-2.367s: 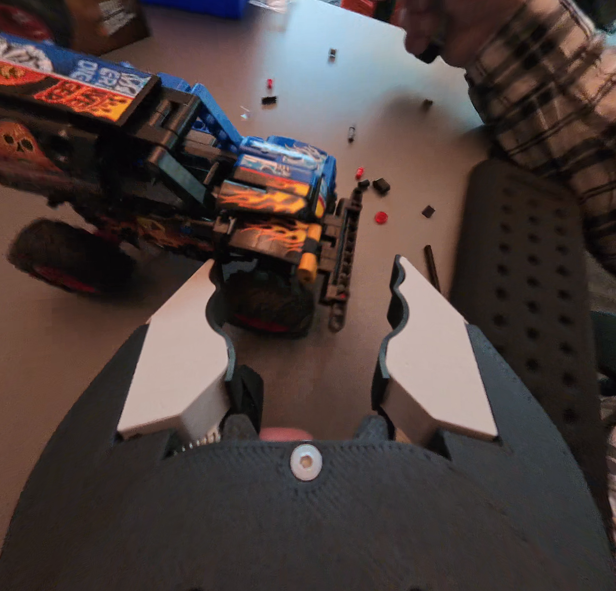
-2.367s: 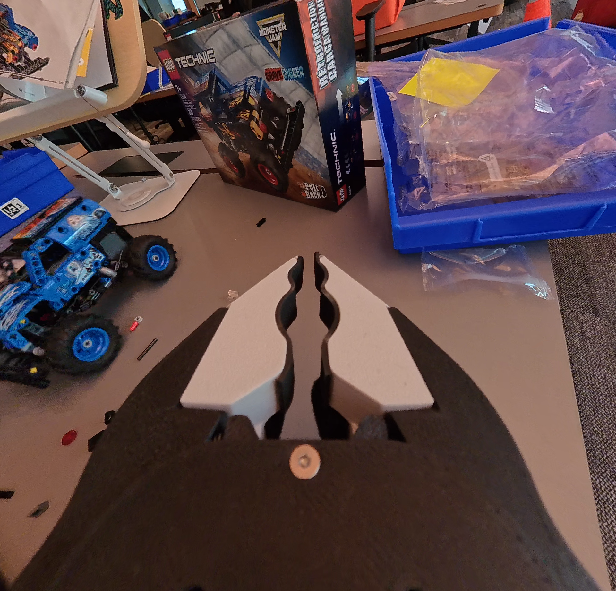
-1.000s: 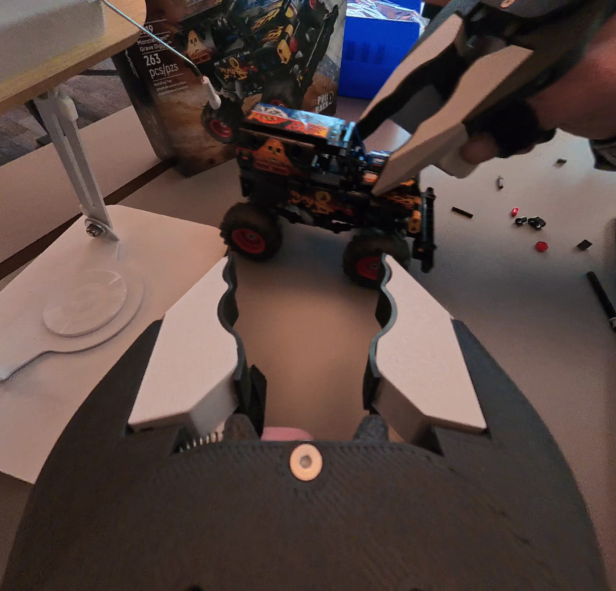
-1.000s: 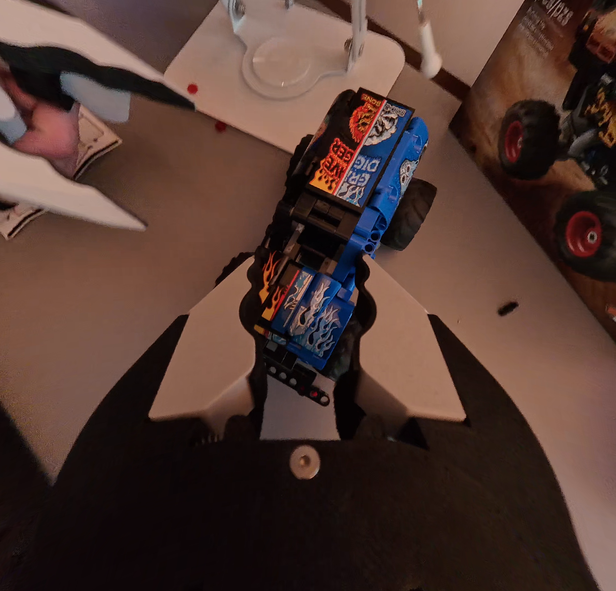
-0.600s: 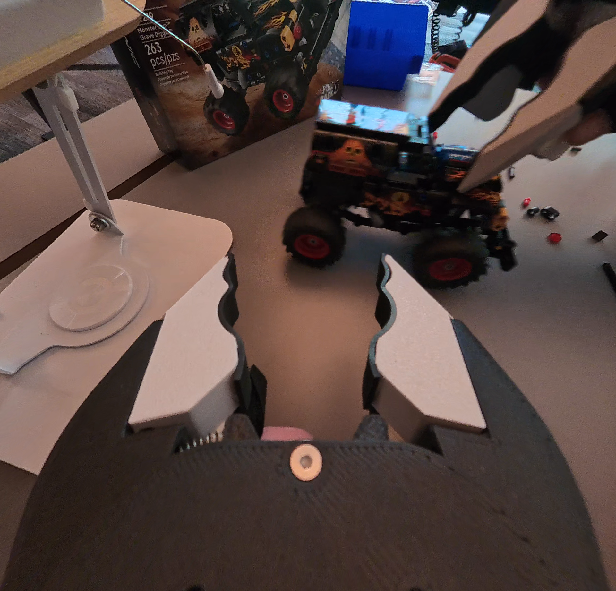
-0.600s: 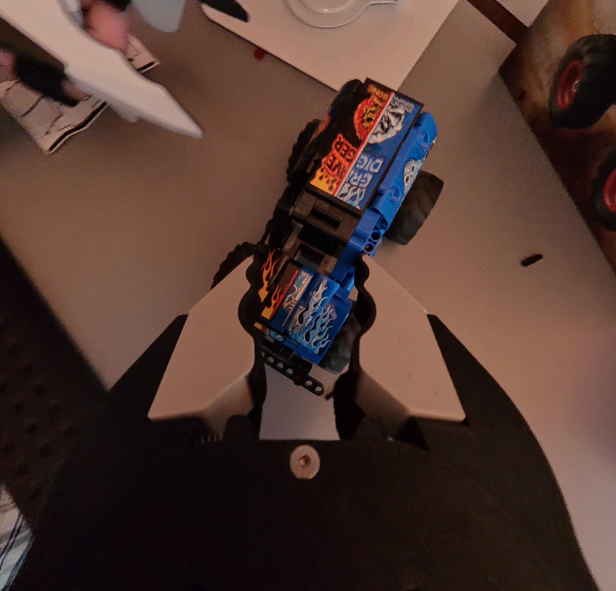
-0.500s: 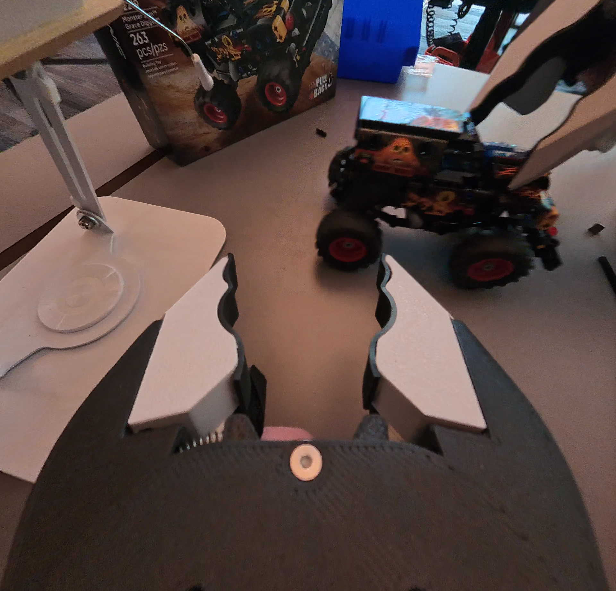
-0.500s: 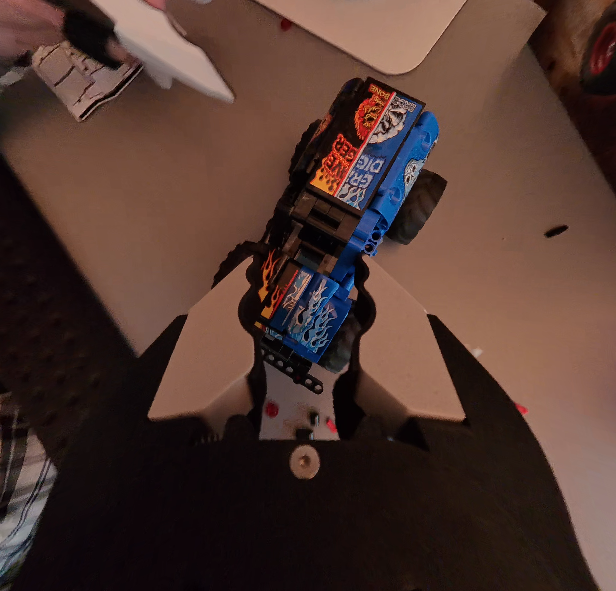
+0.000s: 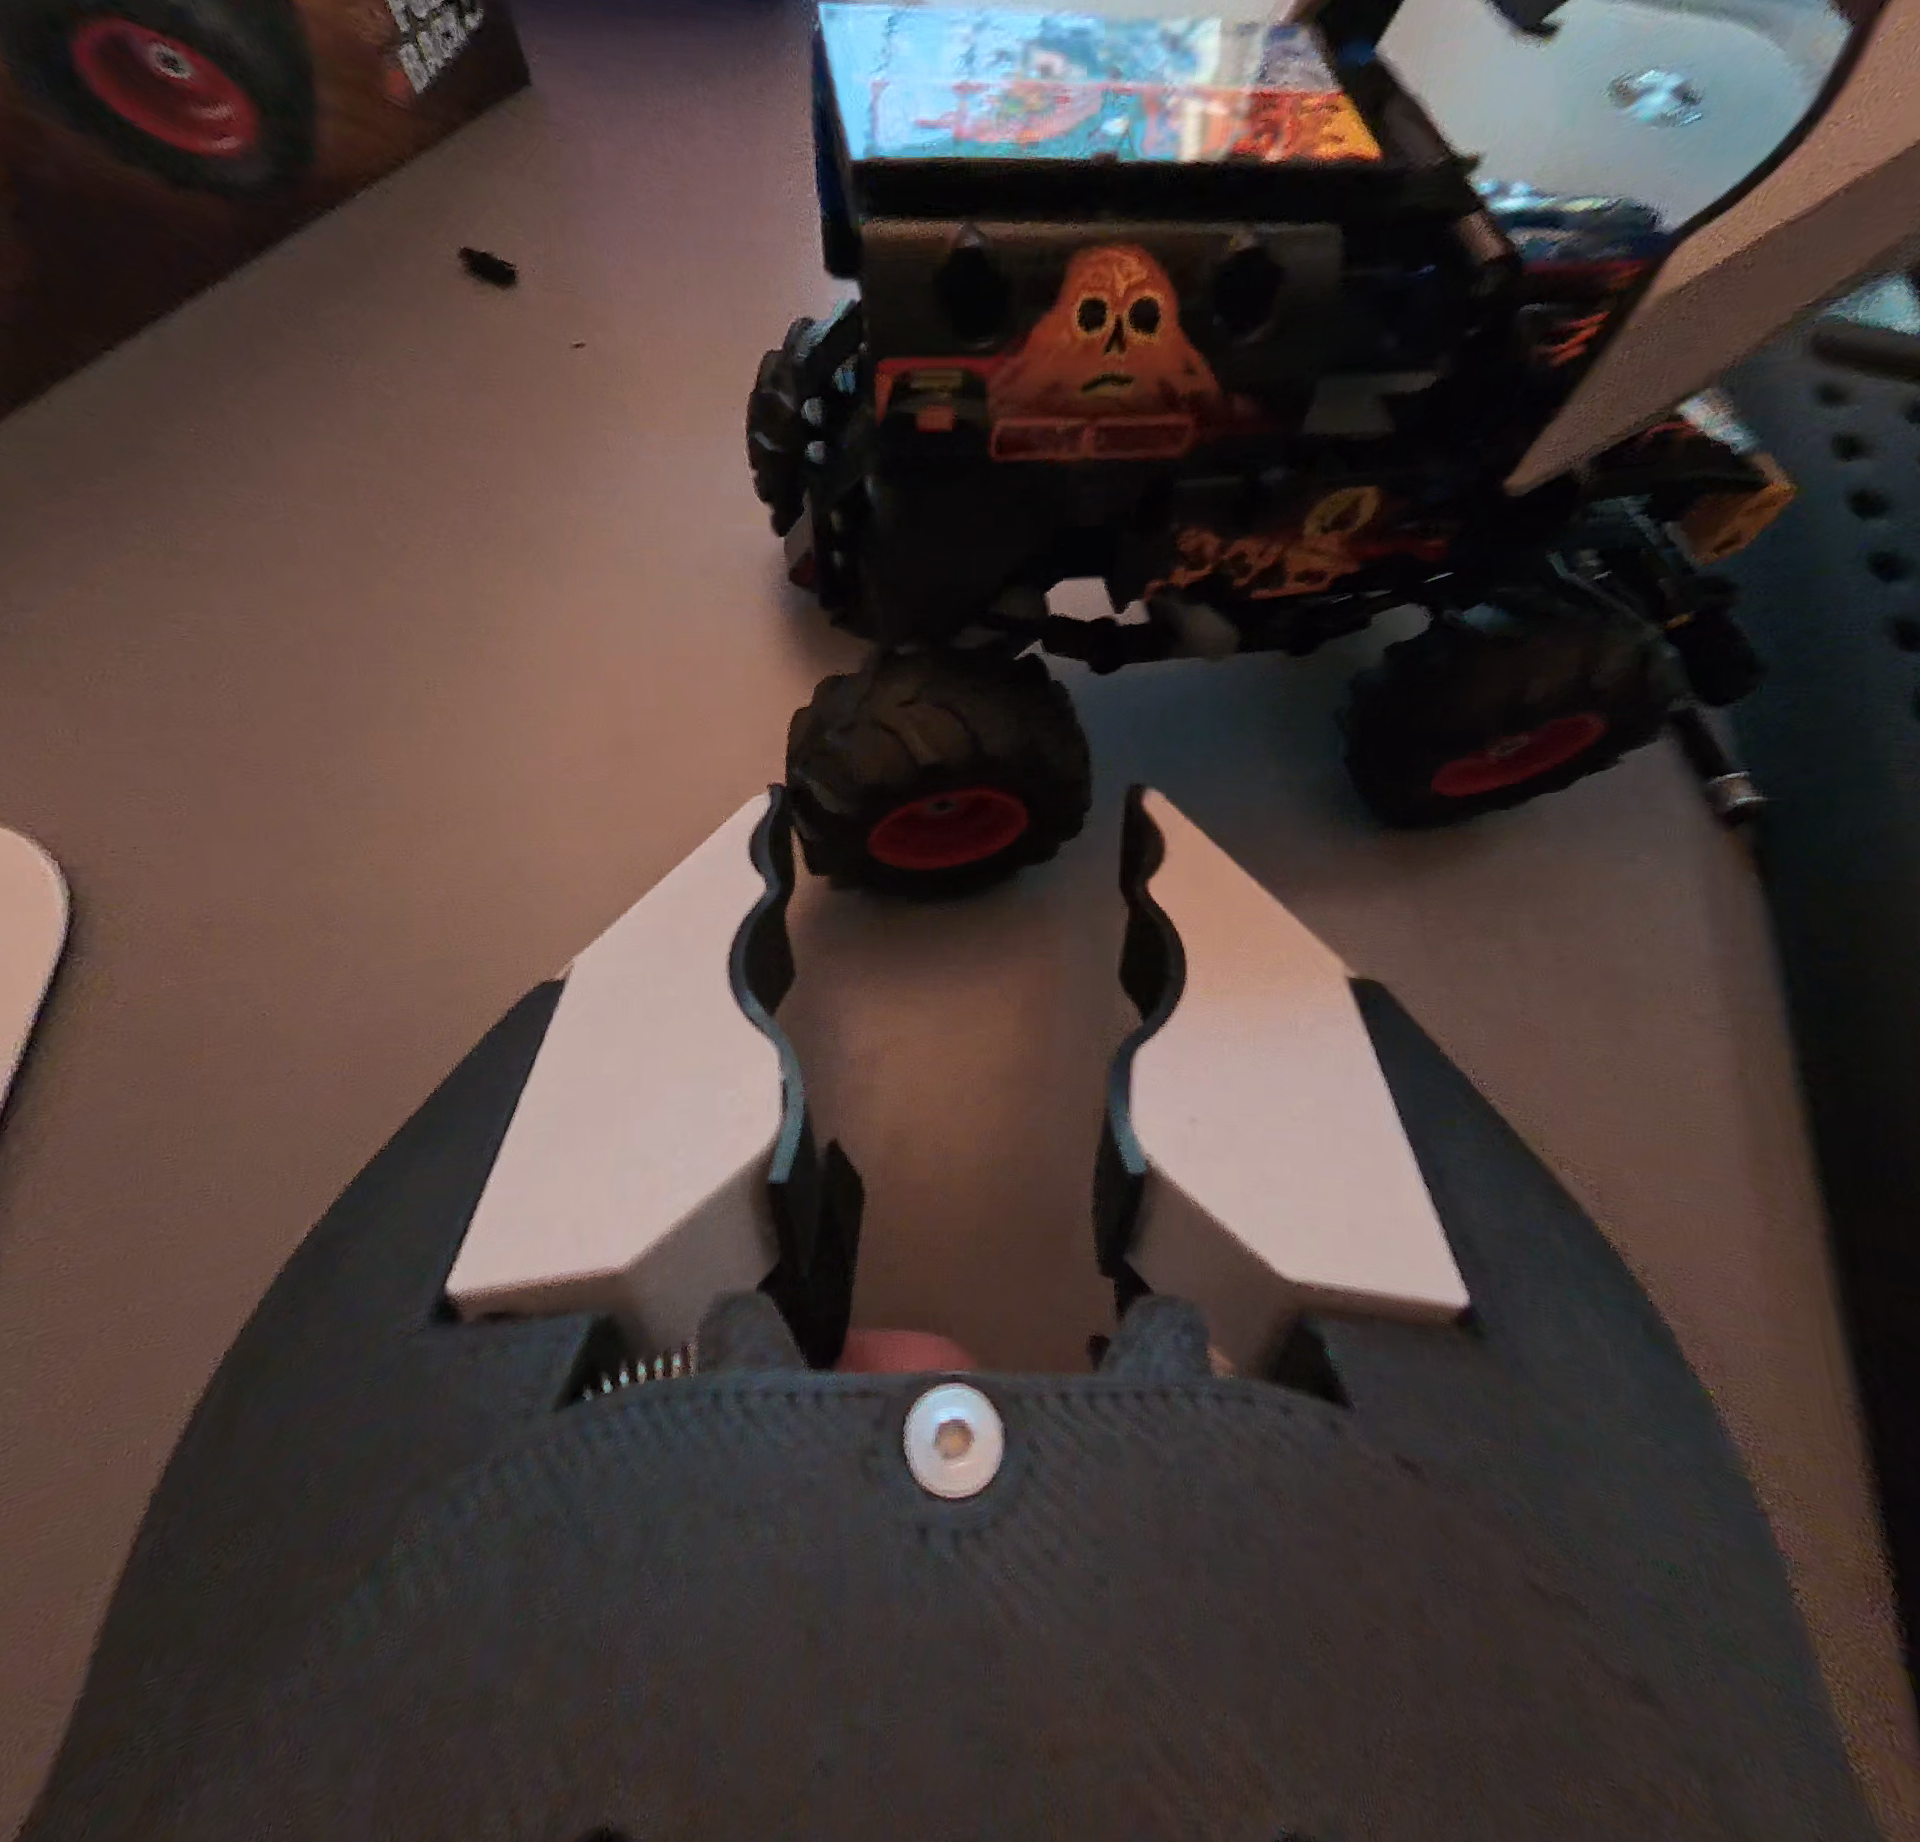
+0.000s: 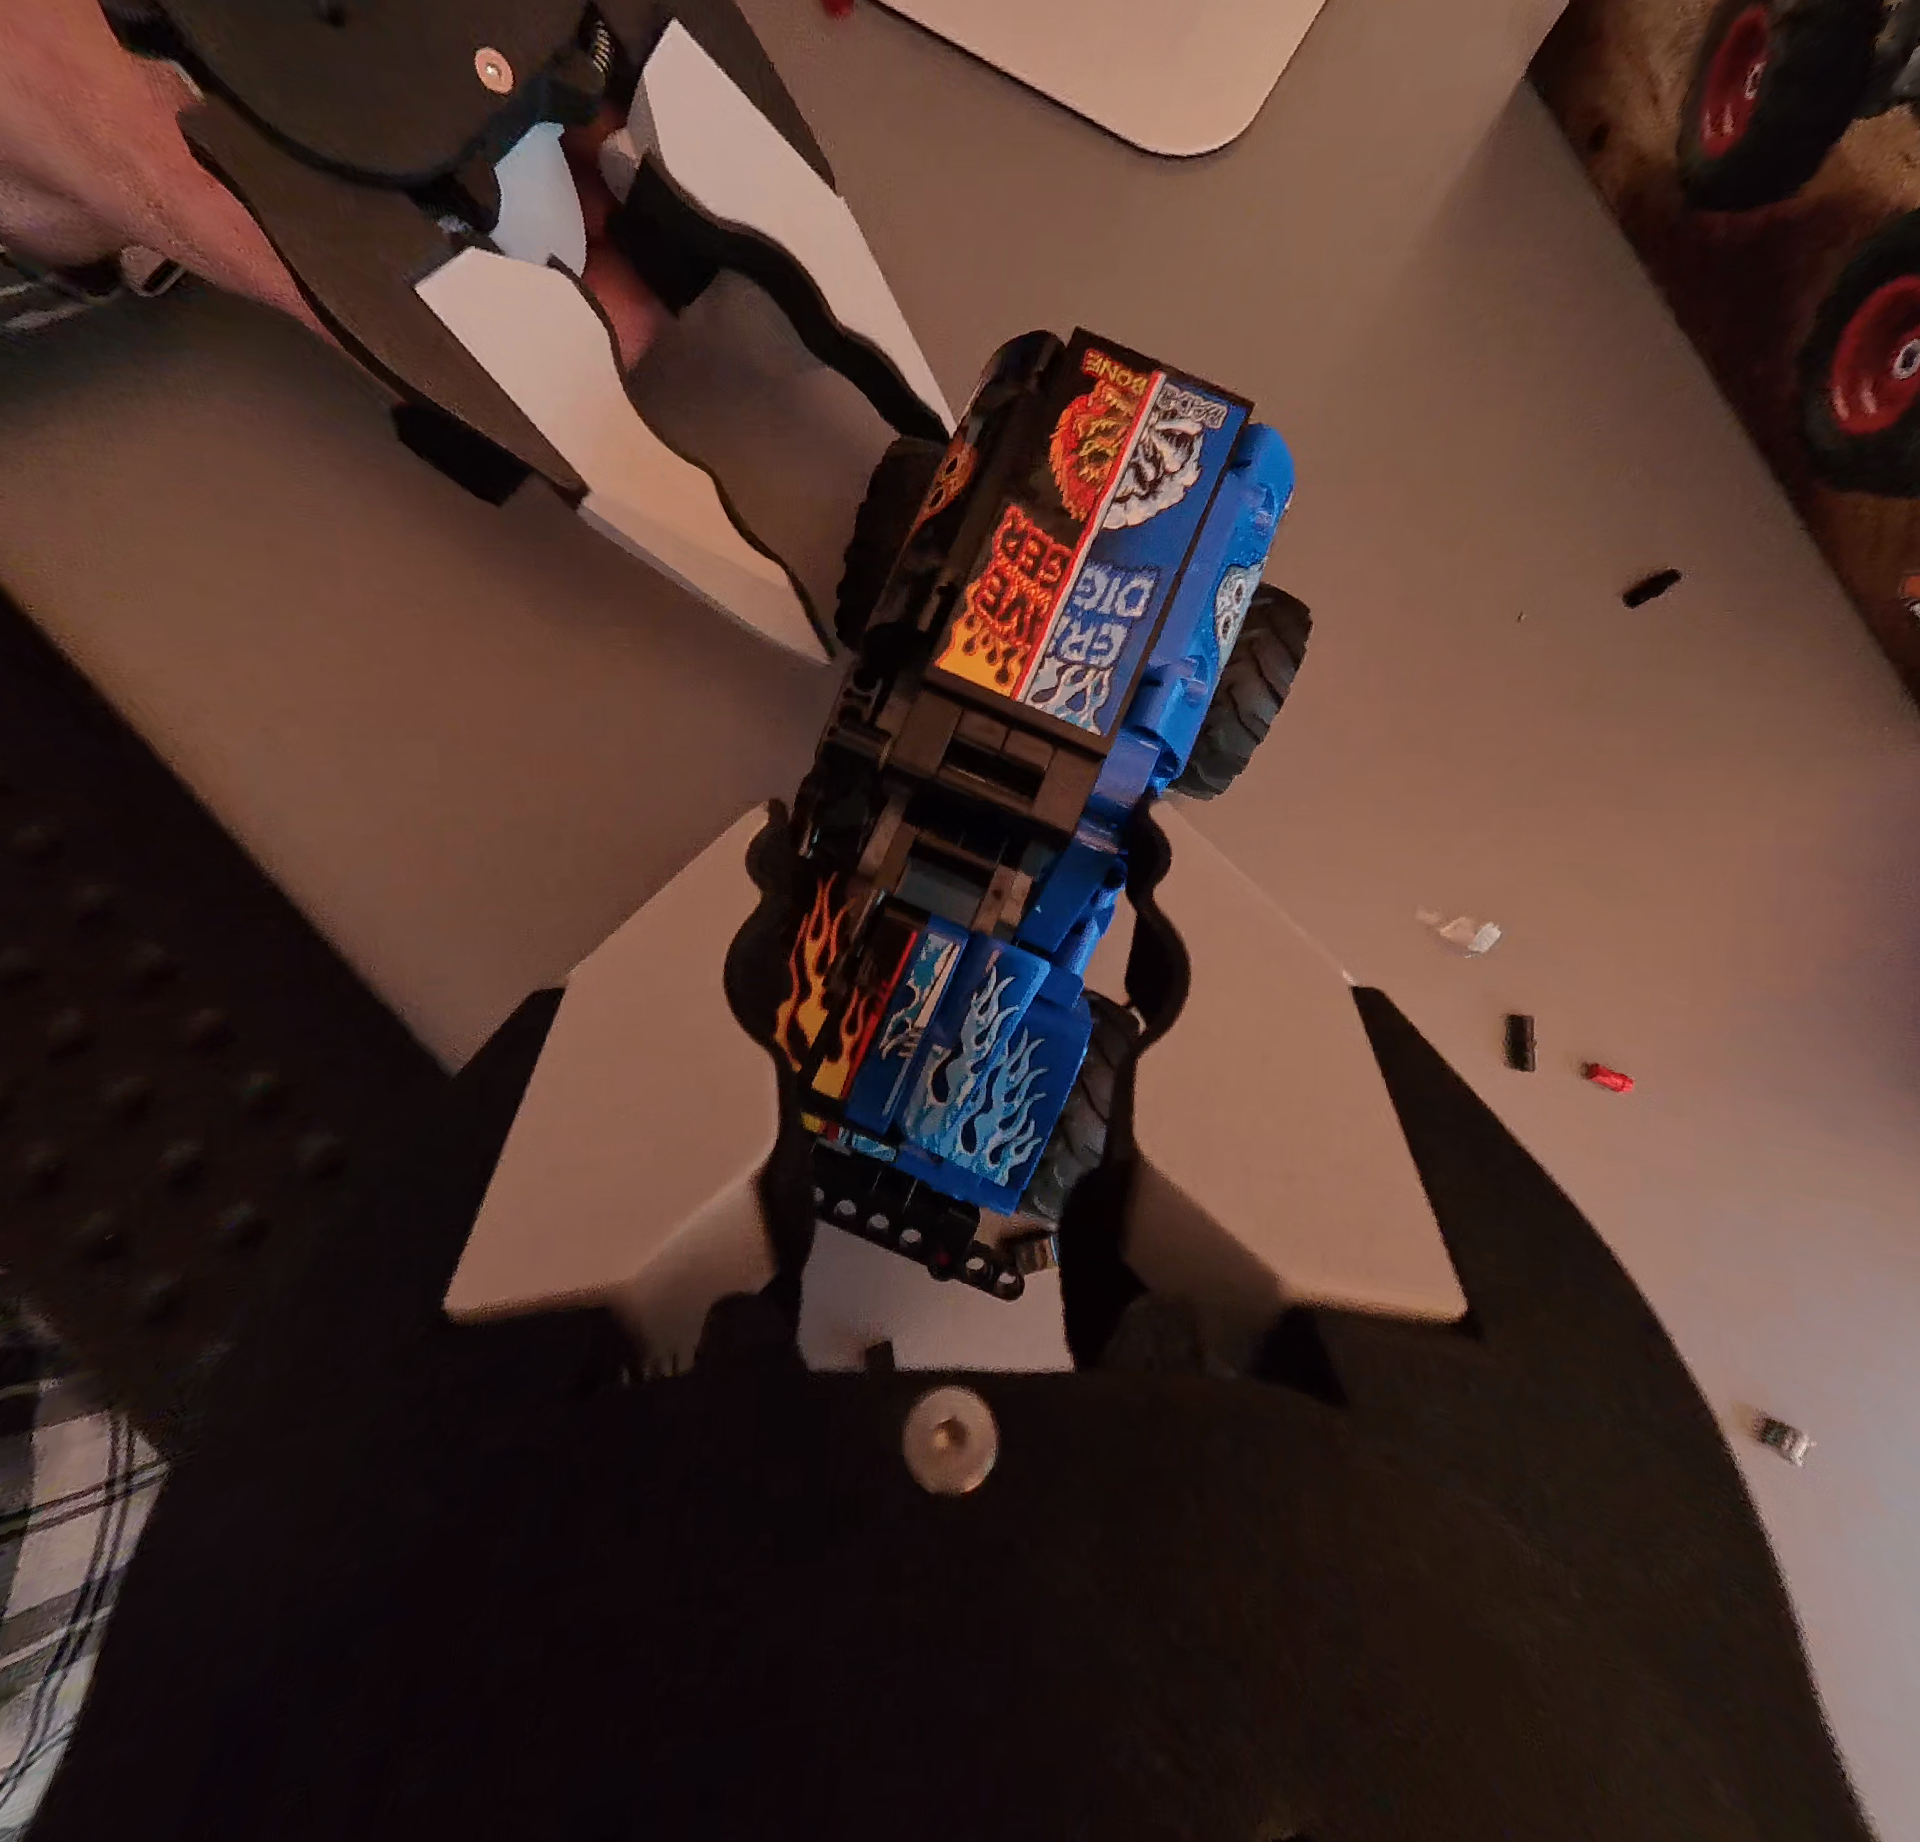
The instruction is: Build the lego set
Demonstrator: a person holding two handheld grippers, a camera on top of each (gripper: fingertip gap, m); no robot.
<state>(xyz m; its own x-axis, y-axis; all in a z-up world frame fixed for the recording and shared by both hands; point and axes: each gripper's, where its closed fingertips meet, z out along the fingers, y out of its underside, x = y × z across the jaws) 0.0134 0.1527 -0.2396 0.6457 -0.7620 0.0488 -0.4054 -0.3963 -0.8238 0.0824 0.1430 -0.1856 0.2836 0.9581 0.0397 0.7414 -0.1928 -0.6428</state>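
Right gripper (image 10: 951, 1044) was clamped on the hood end of the toy truck (image 10: 1049, 743), one finger on each side of the front; truck body was half black with orange flames, half blue with pale flames; right wrist view looked down on its roof; in the left wrist view the truck (image 9: 1132, 390) sat just past the fingertips, tilted, front wheel (image 9: 1496, 743) on the right higher than the rear wheel (image 9: 940, 784); cannot tell whether the wheels touched the grey worktop (image 9: 364, 597); left gripper (image 9: 951, 919) was open and empty, its fingers apart, tips just beside that rear wheel; same gripper (image 10: 727, 410) showed far left in the right wrist view, next to the truck's rear; printed box (image 9: 208, 109) stood far left; white stand base (image 10: 1101, 36) lay far on the worktop; small loose parts, one black (image 10: 1519, 1042), one red (image 10: 1607, 1076), lay right of the truck; dark perforated mat (image 9: 1860, 566) at the right edge.
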